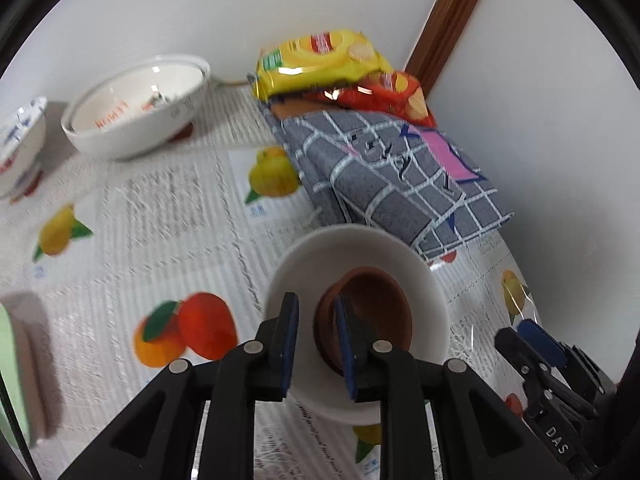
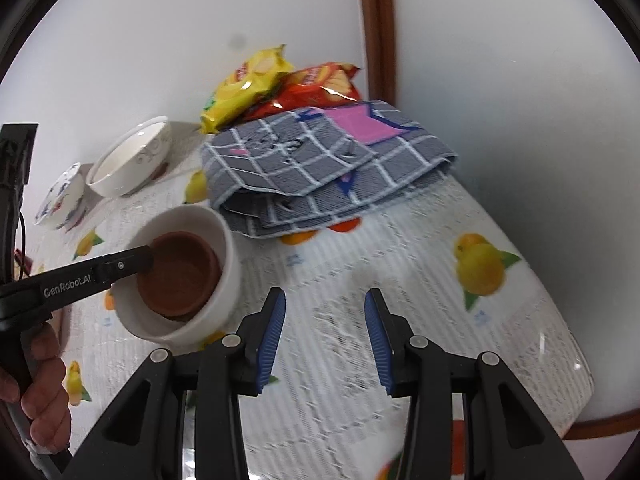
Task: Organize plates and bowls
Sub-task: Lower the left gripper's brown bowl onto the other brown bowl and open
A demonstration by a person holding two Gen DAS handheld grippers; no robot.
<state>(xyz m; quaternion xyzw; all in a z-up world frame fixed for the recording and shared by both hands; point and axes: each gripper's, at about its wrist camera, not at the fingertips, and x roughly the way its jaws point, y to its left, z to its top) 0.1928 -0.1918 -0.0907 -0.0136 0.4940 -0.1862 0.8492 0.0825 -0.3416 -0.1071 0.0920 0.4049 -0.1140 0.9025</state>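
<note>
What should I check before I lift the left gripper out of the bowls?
1. Brown bowl nested inside the white bowl: ok.
2. Left gripper pads off the brown bowl's rim: a gap shows beside the rim, so it looks ok.
3. White bowl clear of the folded checked cloth: cannot tell, their edges are very close.
4. Right gripper open, empty and over bare tablecloth, out of the way: ok.
5. All bowls gathered: not ok. The large white bowl and the blue-patterned bowl stand apart at the back.
</note>
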